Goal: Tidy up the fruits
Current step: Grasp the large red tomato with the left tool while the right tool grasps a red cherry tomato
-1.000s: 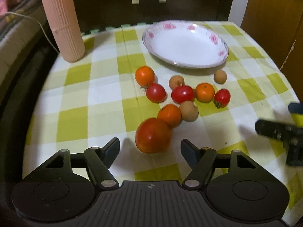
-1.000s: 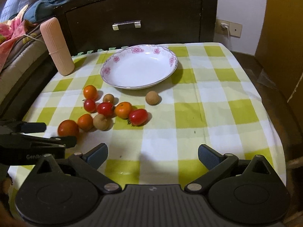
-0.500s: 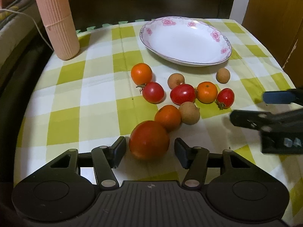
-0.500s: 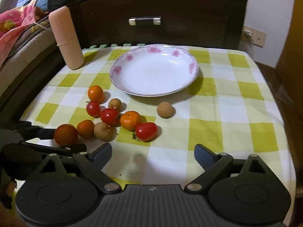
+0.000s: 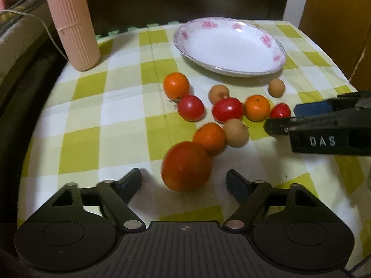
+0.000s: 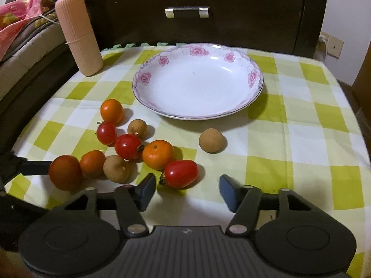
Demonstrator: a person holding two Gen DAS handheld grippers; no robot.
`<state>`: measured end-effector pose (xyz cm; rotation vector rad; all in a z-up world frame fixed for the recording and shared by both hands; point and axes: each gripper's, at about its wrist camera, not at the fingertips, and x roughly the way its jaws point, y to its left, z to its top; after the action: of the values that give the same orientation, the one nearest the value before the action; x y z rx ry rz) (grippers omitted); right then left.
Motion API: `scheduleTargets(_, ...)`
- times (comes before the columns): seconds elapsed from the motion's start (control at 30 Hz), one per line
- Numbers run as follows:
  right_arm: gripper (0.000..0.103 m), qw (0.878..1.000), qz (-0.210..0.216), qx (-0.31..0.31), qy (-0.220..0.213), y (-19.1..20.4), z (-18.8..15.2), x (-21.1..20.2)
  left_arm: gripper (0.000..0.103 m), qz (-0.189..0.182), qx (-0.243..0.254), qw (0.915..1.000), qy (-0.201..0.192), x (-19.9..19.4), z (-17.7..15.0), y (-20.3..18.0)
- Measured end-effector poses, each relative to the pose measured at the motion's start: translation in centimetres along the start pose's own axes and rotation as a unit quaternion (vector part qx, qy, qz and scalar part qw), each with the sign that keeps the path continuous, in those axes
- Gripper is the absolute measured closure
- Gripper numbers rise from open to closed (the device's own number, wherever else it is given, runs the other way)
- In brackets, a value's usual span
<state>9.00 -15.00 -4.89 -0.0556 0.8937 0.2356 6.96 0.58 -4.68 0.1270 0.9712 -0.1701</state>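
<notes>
Several fruits lie on the checked cloth in front of a white flowered plate, which holds nothing. A big red-orange tomato sits between the fingers of my left gripper; its jaws are opening and the pads stand clear of it. My right gripper has an oval red tomato just ahead of its tips. Those jaws are closing, with a gap still on both sides. Oranges, small red tomatoes and brown longans lie around.
A pink ribbed cylinder stands at the back left corner. Behind the table is a dark cabinet with a metal handle. The cloth's edge drops off on the left and right. Bedding lies at far left.
The left jaws narrowed around the big tomato, then widened again. The right gripper moved in and down toward the oval red tomato, and its jaws narrowed a lot.
</notes>
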Motion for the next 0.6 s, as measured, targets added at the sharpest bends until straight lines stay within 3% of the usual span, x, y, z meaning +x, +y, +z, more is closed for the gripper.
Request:
scheduleTargets(0.1, 0.051, 1.0, -0.003, -0.013, -0.005, 0.35, 0.11, 0.19, 0.031, 0.006, -0.004, 1.0, -0.003, -0.13, 0.2, 0.19)
scheduleTargets(0.2, 0.065, 1.0, 0.007, -0.02, -0.007, 0.56, -0.04, 0.09, 0.04, 0.004, 0.001, 1.0, -0.005, -0.23, 0.29, 0.13)
scheduleTargets(0.33, 0.071, 0.999, 0.002, -0.032, -0.005, 0.93, -0.14, -0.05, 0.049, -0.004, 0.003, 1.0, -0.005, -0.4, 0.27, 0.01)
scheduleTargets(0.6, 0.086, 1.0, 0.013, -0.014, 0.0, 0.59, -0.64, -0.75, 0.054, -0.008, 0.001, 1.0, -0.004, -0.54, 0.25, 0.05)
